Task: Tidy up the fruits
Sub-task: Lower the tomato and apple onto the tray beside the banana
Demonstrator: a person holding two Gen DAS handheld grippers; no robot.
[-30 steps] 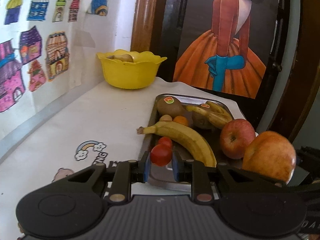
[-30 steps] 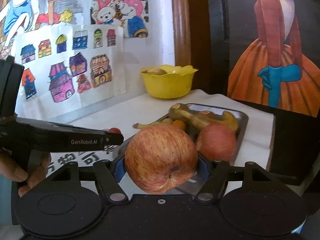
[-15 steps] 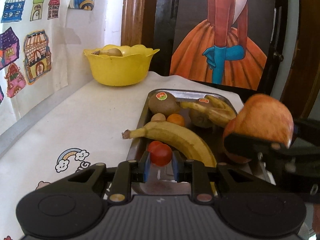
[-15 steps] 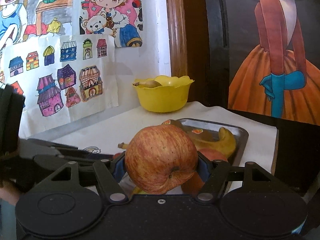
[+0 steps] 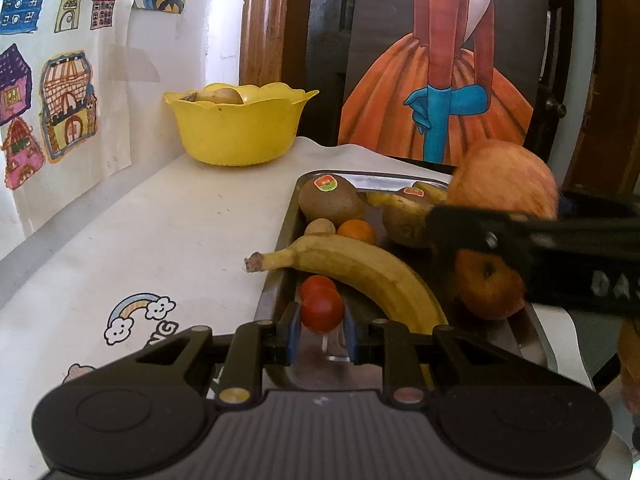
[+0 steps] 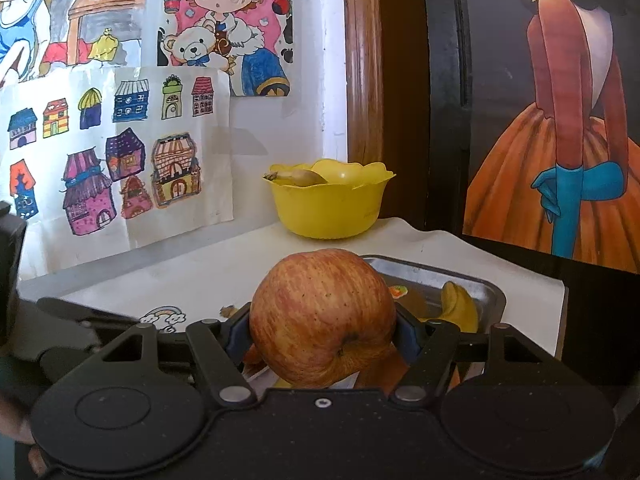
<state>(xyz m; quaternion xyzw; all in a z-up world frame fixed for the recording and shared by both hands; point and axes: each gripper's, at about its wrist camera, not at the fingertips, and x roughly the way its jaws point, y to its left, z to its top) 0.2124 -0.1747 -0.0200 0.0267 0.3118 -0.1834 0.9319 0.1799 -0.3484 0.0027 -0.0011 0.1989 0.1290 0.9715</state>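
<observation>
While the left gripper (image 5: 322, 334) clamps a cherry tomato (image 5: 322, 310) and the right gripper (image 6: 322, 336) an apple (image 6: 322, 316) — excess squeeze splits the tomato; the banana (image 5: 360, 272) at one o'clock obstructs.

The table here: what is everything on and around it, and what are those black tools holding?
Bowl: one, yellow, far end of the table, a pale fruit inside.
Tray: one, metal, on the white cloth.
Banana: one large, yellow, across the tray, stem over its edge; smaller ones behind.
Kiwis: two, brown, stickered, at the tray's far end.
Small orange fruit: one, beside a tan round one.
Apples: two, red-yellow; one lies in the tray.
Tomatoes: two, red; one in the tray.
Drawings: several, coloured, on the wall.
Left gripper: black, shut on the other tomato.
Right gripper: black, shut on the other apple.
</observation>
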